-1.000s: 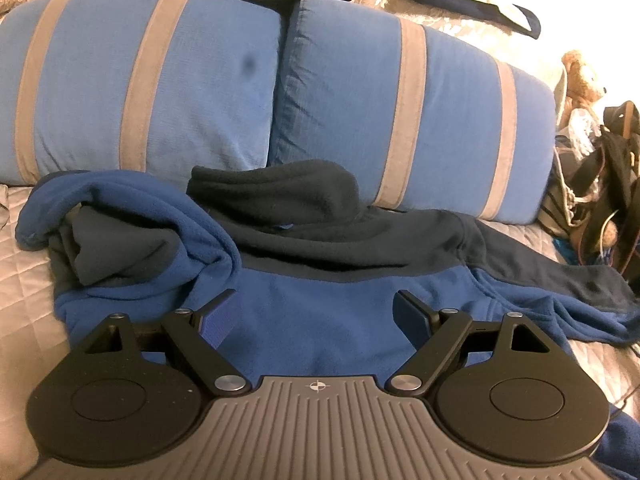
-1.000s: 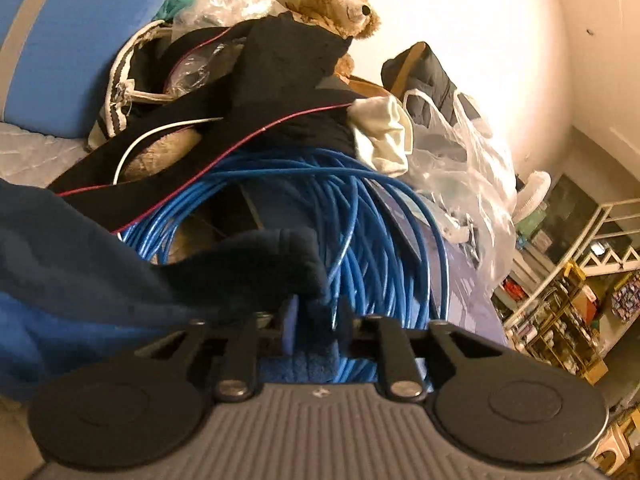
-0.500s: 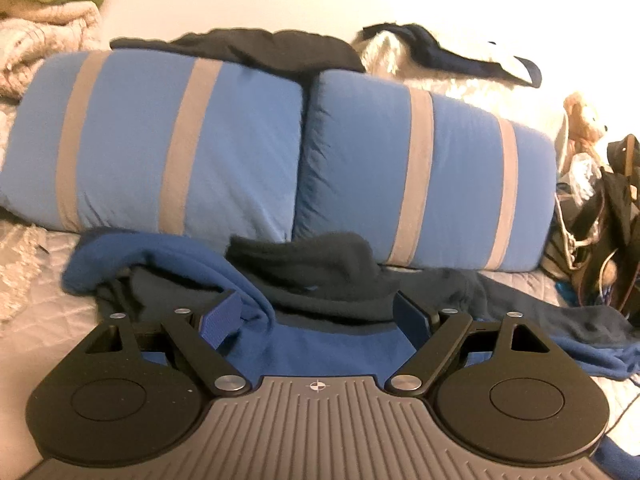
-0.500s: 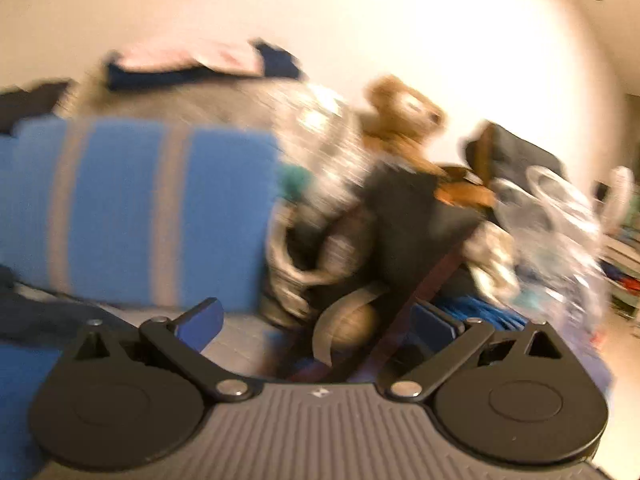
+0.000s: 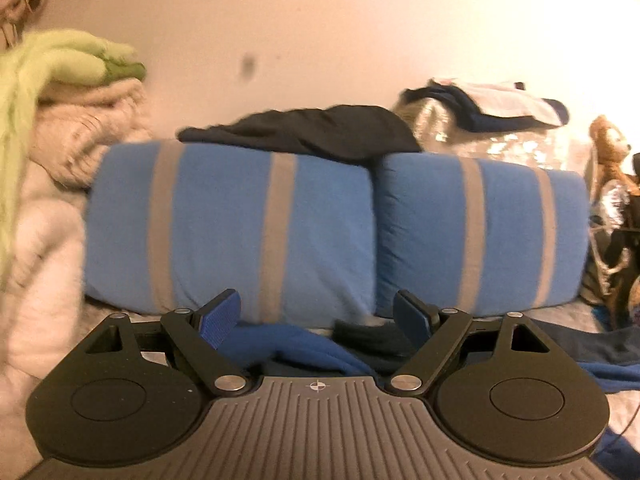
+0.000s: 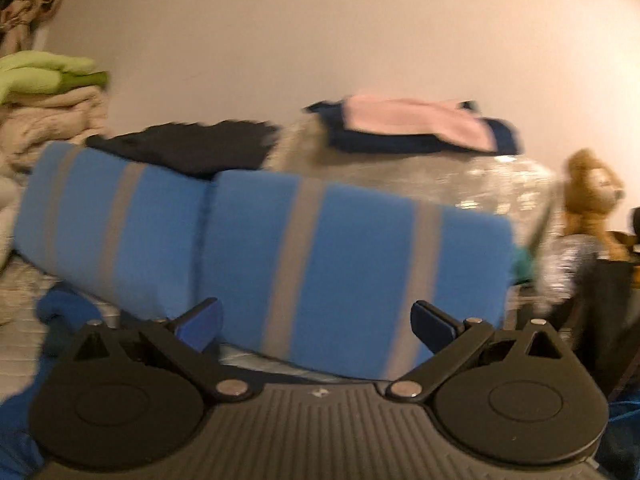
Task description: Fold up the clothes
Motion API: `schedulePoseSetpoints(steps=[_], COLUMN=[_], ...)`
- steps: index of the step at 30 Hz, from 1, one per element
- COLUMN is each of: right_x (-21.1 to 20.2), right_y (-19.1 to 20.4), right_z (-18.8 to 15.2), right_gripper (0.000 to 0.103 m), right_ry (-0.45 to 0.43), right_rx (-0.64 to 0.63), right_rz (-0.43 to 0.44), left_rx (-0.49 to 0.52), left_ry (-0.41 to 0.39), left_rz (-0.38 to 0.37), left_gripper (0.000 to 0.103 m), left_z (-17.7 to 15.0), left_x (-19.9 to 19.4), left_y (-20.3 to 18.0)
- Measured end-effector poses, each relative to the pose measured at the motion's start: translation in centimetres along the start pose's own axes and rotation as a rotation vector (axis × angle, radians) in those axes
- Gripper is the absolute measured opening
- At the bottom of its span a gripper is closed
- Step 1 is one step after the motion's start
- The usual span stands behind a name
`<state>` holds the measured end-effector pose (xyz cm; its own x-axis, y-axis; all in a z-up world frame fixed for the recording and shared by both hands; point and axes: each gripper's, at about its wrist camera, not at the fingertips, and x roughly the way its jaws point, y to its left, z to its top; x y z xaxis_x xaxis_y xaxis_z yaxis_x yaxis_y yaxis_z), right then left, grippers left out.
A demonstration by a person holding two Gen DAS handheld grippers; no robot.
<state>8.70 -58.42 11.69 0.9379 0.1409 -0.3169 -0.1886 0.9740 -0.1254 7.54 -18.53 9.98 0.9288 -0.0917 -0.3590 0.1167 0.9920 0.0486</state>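
Note:
A blue and dark grey fleece jacket (image 5: 304,350) lies crumpled on the bed, low in the left wrist view, mostly hidden behind the gripper body. My left gripper (image 5: 318,316) is raised above it, open, with nothing between its fingers. In the right wrist view only a blue edge of the jacket (image 6: 66,308) shows at the lower left. My right gripper (image 6: 316,322) stands wide open and empty, facing the pillows.
Two blue pillows with grey stripes (image 5: 240,232) lean against the wall, a dark garment (image 5: 316,132) draped on top. Folded pink and navy clothes (image 6: 416,126) rest on a clear plastic bag. Beige blankets (image 5: 72,152) are at the left, a teddy bear (image 6: 592,196) at the right.
The right gripper let go of the dark sleeve, opened wide and swung left from the cable pile to face the pillows. The left gripper rose, so the jacket sank low in its view.

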Motion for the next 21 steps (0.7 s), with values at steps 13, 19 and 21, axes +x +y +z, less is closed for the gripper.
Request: schedulePoseSetpoints(steps=[13, 19, 21], right_x=[6.7, 8.4, 8.9], right_y=[13.1, 15.1, 15.4], right_z=[-5.1, -10.3, -12.0], right_gripper=[0.103, 0.103, 0.103], right_ry=[0.089, 0.016, 0.016], right_rx=[0.091, 0.144, 0.139], right_rz=[0.108, 0.042, 0.026], left_rx=[-0.135, -0.358, -0.482], left_ry=[0.038, 0.136, 0.170], left_rz=[-0.006, -0.096, -0.124], left_gripper=[0.084, 0.083, 0.083], left_z=[-1.1, -4.8, -6.4], left_x=[3.1, 7.9, 9.7], left_y=[5.9, 9.7, 11.6])
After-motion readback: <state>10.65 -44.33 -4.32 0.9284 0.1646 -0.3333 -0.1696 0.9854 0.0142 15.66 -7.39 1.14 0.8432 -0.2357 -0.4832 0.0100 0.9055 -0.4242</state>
